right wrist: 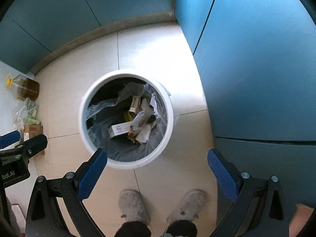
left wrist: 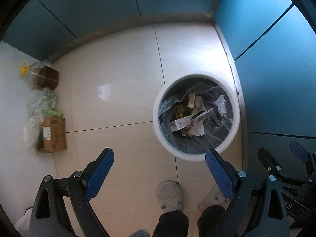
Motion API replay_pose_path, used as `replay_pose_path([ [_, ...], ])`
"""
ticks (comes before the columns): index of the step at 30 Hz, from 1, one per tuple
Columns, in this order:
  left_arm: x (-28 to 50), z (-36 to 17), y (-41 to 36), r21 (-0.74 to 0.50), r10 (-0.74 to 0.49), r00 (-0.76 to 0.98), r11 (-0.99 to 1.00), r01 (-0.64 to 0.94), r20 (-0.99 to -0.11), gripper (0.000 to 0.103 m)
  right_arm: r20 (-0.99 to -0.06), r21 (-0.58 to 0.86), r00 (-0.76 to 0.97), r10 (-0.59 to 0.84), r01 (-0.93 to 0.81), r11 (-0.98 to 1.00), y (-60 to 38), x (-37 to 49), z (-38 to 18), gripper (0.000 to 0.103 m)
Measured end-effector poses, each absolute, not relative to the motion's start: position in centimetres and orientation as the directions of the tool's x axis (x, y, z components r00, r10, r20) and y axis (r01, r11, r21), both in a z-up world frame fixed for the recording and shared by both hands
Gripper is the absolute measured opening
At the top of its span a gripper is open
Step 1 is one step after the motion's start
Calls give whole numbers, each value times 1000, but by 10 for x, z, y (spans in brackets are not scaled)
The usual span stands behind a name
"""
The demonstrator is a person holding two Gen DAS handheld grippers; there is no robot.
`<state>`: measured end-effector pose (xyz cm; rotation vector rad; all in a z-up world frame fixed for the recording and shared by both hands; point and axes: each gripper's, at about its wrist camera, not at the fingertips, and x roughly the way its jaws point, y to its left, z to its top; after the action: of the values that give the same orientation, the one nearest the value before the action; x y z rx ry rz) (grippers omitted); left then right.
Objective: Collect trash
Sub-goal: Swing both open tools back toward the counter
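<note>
A round white trash bin [left wrist: 158, 106] [right wrist: 83, 108] with a dark plastic liner stands on the tiled floor by the blue cabinets. Inside lie a white carton [left wrist: 180, 124] [right wrist: 120, 130], crumpled paper and wrappers [right wrist: 142, 121]. My left gripper [left wrist: 159, 157] is open and empty, held above the floor just left of and nearer than the bin. My right gripper [right wrist: 157, 157] is open and empty, held over the bin's near rim. The right gripper also shows at the right edge of the left wrist view [left wrist: 280, 154], the left gripper at the left edge of the right wrist view [right wrist: 23, 137].
By the left wall stand a bottle of dark oil with a yellow cap [left wrist: 42, 76] [right wrist: 25, 86], a plastic bag of greens [left wrist: 42, 106] [right wrist: 25, 112] and a cardboard box [left wrist: 54, 134] [right wrist: 32, 131]. Blue cabinet doors [right wrist: 256, 69] run along the back and right. The person's grey slippers [right wrist: 133, 206] are below.
</note>
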<state>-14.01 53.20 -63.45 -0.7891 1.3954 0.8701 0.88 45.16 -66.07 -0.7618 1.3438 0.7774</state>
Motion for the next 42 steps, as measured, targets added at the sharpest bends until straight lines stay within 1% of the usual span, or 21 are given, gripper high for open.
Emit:
replay_pose_path([
  [8, -159, -511, 503, 49, 118, 7, 465, -884, -993, 95, -992, -14, 77, 97, -848, 530, 434, -14, -533, 102],
  [13, -174, -432, 486, 21, 141, 50, 461, -887, -989, 95, -987, -3, 90, 135, -842, 540, 419, -27, -444, 102],
  [18, -182, -368, 465, 32, 185, 69, 493, -869, -980, 95, -978, 1, 115, 176, -835, 550, 402, -36, -361, 102],
  [23, -188, -319, 446, 57, 229, 73, 514, -856, -971, 95, -968, 17, 124, 216, -832, 555, 386, -43, -293, 102],
  [26, -187, -295, 437, 81, 262, 71, 525, -847, -962, 95, -964, 57, 102, 245, -821, 568, 377, -45, -261, 102],
  [29, -178, -268, 430, 92, 299, 90, 544, -834, -950, 95, -955, 127, 65, 290, -793, 596, 365, -42, -232, 102],
  [32, -149, -237, 421, 89, 337, 144, 588, -804, -930, 95, -936, 177, 76, 343, -741, 648, 344, -21, -202, 102],
  [34, -125, -222, 414, 86, 340, 173, 628, -774, -925, 95, -922, 212, 98, 375, -681, 701, 321, 5, -184, 102],
  [35, -105, -215, 408, 88, 340, 189, 655, -751, -921, 98, -915, 229, 112, 388, -645, 729, 308, 21, -175, 102],
  [37, -68, -203, 397, 92, 343, 220, 700, -708, -913, 101, -904, 252, 147, 401, -575, 779, 280, 54, -163, 102],
  [39, -17, -194, 375, 98, 335, 251, 753, -650, -908, 101, -895, 262, 196, 400, -495, 828, 243, 91, -152, 102],
  [42, 49, -184, 341, 84, 298, 288, 813, -577, -910, 101, -894, 245, 280, 351, -351, 904, 173, 152, -140, 102],
])
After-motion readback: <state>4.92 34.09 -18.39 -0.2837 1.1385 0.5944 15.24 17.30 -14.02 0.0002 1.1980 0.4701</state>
